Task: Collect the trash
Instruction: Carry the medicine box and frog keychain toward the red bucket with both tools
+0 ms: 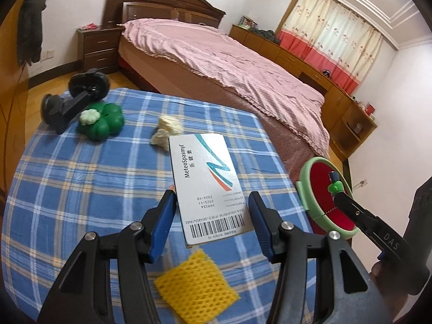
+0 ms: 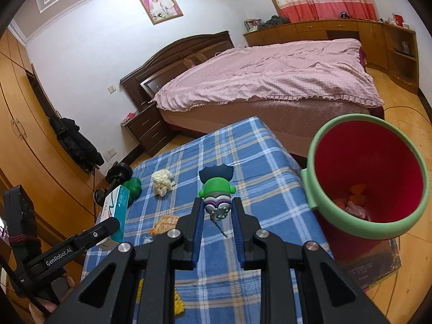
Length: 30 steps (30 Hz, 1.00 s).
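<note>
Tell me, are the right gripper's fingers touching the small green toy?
Touching. The right wrist view shows both fingers pressed against the sides of the green toy, holding it above the checked cloth.

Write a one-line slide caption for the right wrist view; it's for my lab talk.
Right gripper holds a green toy figure above the checked cloth, beside the red bin.

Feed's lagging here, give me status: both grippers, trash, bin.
Left hand-held gripper clamps medicine box. Right hand-held gripper shut on green figurine. Red bin beside table, nothing blocking. Crumpled tissue, yellow foam net remain.
</note>
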Motion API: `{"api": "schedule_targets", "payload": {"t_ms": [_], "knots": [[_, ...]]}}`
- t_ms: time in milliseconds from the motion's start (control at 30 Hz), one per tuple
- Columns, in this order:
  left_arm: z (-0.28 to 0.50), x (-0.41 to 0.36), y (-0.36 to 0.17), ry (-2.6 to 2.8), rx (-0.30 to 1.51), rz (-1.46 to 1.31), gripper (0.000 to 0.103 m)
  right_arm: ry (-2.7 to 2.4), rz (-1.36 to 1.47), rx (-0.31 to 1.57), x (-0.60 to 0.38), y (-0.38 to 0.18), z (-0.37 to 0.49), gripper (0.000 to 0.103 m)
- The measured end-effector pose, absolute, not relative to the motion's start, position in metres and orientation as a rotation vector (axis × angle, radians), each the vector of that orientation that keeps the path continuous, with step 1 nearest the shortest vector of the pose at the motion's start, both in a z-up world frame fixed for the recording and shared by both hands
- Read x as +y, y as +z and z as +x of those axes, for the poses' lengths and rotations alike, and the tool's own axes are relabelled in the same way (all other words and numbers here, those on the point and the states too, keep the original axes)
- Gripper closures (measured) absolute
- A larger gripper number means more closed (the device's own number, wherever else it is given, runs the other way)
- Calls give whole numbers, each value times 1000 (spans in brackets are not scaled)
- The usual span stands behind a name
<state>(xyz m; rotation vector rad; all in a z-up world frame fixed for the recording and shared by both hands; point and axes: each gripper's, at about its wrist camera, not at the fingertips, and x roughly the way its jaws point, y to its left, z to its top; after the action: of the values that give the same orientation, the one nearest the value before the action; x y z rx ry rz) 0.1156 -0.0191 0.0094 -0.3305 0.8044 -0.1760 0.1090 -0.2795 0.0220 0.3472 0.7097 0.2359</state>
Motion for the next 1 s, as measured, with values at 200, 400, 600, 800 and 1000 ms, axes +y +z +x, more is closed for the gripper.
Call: {"api": "schedule_targets", "payload": {"t_ms": [200,400,600,800,1000], "knots": [[118,-46,18,-232,808,-300,47,205,376,683,-302,27,99,80],[125,-77,22,-296,816,-267,47,154,401,660,-328,29,93,80],[134,-112,24,-365,827,-223,47,96,428,640,-356,30,87,80],[144,-152,23,-434,842,-178,47,34,460,628,-388,28,84,80],[155,-188,16,-487,859,-147,47,-21,490,628,-417,20,83,80]]}}
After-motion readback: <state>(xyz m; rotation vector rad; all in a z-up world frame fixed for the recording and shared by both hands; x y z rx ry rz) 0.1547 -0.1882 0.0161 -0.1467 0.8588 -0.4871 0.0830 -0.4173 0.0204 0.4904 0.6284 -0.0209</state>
